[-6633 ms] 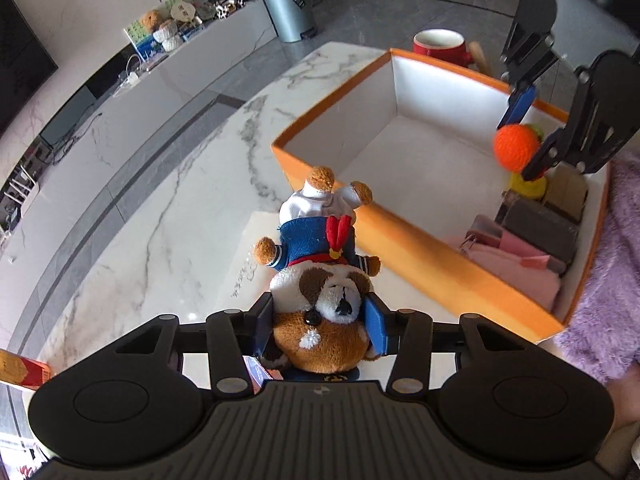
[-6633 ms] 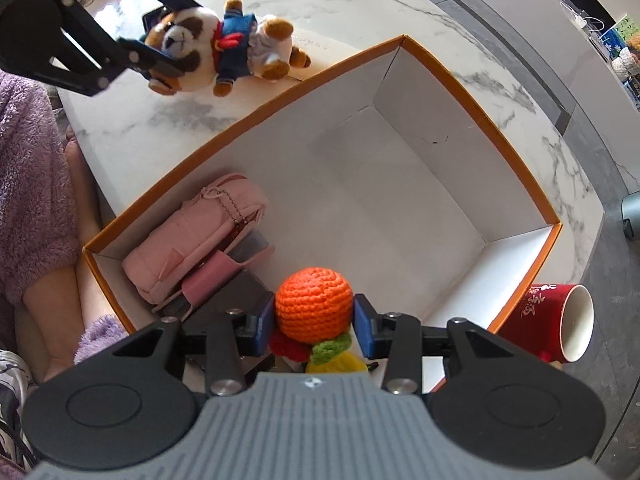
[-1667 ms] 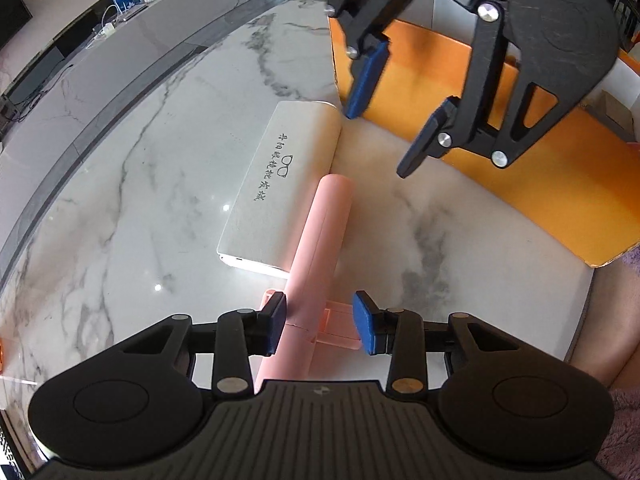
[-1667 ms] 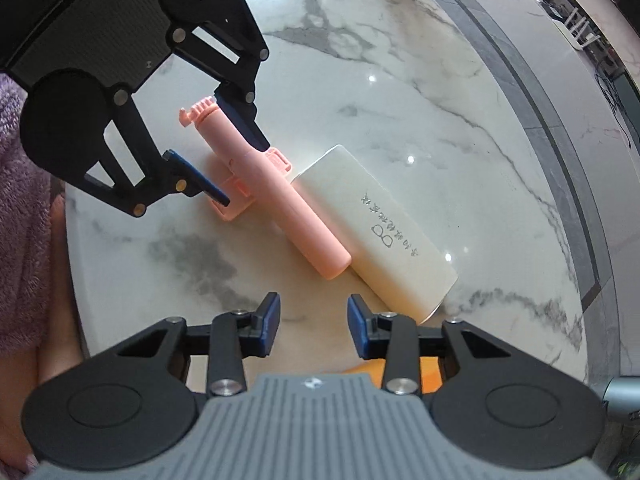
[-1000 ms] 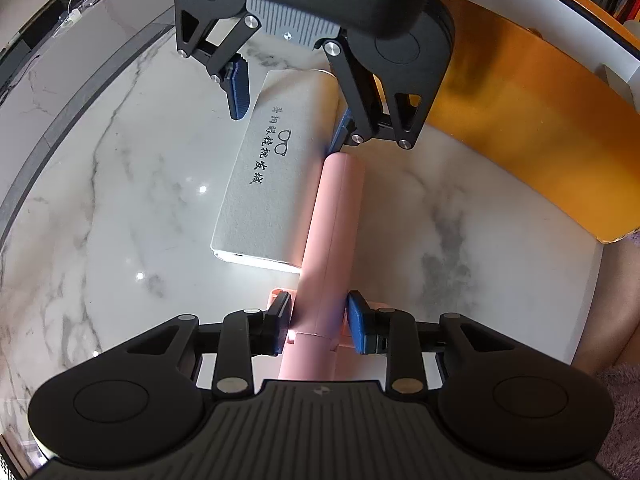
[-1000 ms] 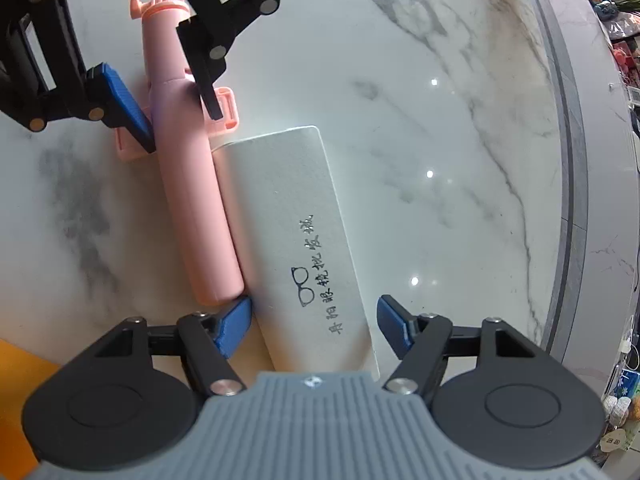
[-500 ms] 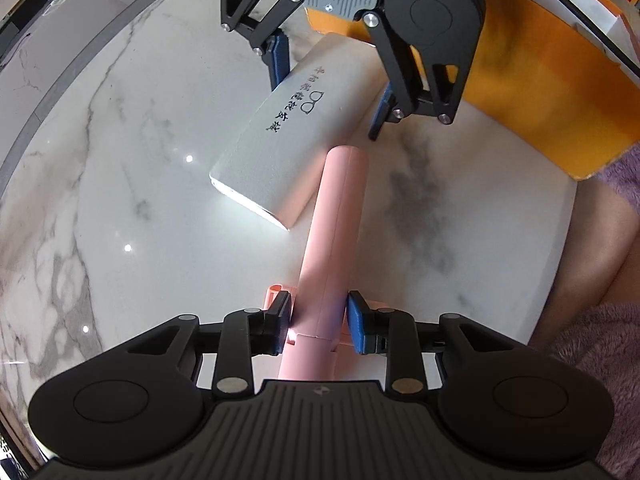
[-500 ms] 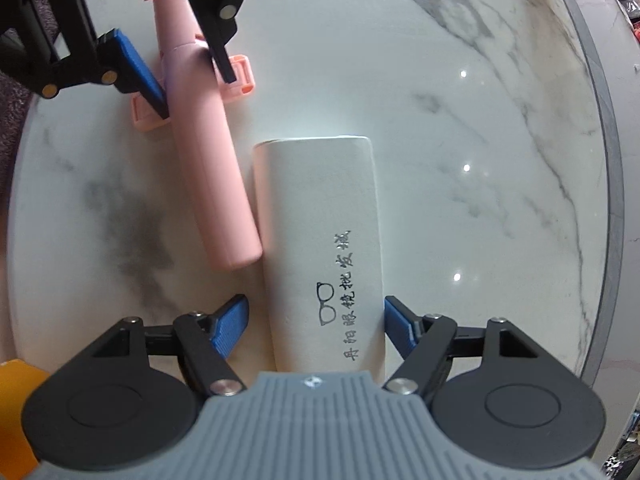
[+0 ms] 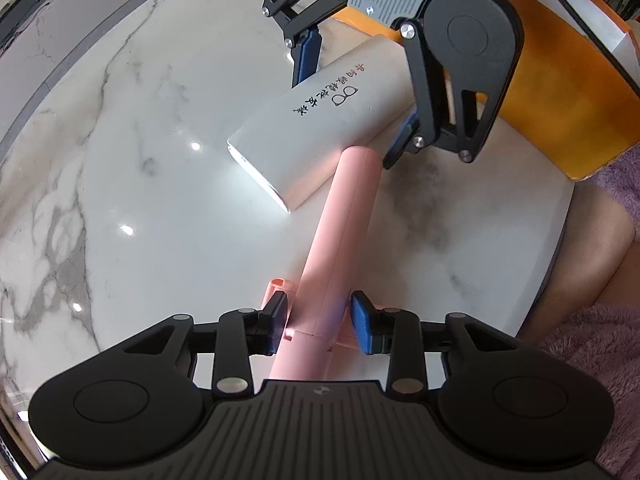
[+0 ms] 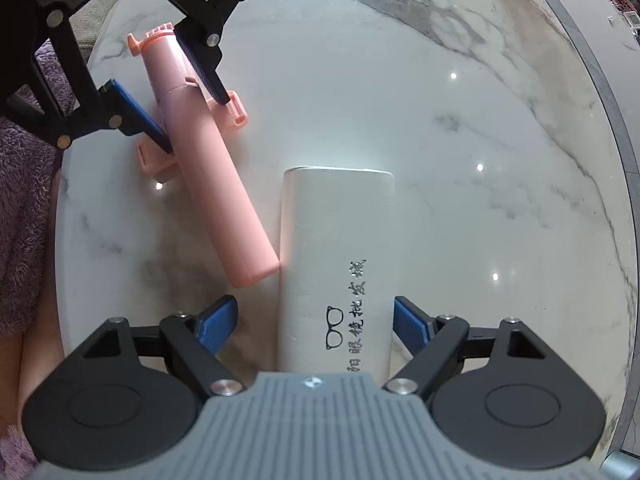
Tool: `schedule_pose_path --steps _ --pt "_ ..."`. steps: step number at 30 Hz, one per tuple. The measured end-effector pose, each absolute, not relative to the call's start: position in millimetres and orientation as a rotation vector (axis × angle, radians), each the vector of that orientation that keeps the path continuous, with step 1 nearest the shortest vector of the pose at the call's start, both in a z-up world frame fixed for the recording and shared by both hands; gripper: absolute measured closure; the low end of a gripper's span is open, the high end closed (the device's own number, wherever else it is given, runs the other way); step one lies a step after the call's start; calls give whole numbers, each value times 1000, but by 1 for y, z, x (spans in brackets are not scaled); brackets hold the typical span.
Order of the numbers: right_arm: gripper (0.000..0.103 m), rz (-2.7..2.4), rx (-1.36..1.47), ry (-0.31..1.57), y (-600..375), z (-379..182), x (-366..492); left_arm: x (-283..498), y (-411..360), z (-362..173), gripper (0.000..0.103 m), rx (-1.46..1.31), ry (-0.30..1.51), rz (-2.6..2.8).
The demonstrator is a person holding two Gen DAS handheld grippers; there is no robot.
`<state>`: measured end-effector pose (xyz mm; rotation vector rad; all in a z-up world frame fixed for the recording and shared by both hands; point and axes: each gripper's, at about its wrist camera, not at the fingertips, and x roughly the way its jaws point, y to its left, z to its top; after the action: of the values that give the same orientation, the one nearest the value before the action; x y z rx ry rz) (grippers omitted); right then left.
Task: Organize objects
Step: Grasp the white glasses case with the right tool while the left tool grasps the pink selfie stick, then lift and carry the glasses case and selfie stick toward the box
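White case (image 10: 336,264) lies between opening right gripper (image 10: 314,322) jaws.

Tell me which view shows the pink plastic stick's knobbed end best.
The right wrist view: the pink plastic stick lies there whole, its ridged knobbed end uncovered. In the left wrist view that end is hidden behind the left tool; only the smooth shaft shows.

Black claws (image 9: 319,322) — blue pads, purple fleece.
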<state>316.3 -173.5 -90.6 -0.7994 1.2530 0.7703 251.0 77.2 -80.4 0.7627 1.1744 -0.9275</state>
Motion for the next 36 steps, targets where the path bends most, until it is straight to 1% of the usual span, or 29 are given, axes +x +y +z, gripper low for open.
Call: schedule_pose_path --steps 1,2,3,4,10,16,25,36 --pt "28 757 -808 1245 -173 -92 316 249 78 -80 64 768 1169 -924" --pt "28 751 -799 1242 -173 -90 318 246 77 -80 64 776 1159 -923" --pt "37 739 -793 1232 -174 -88 319 244 77 -79 65 785 1147 -922" --pt "41 738 -779 1237 -175 -85 322 240 77 -79 66 789 1134 -908" --pt "41 727 -813 1223 -169 -76 319 232 83 -69 71 800 1105 -878" --pt "41 727 -831 1167 -160 -50 294 232 90 -50 72 803 1056 -816" --pt "42 695 -873 1064 -159 -3 264 205 88 2 72 819 967 -764" --pt "42 615 -948 941 -171 56 213 171 53 56 72 875 834 -758"
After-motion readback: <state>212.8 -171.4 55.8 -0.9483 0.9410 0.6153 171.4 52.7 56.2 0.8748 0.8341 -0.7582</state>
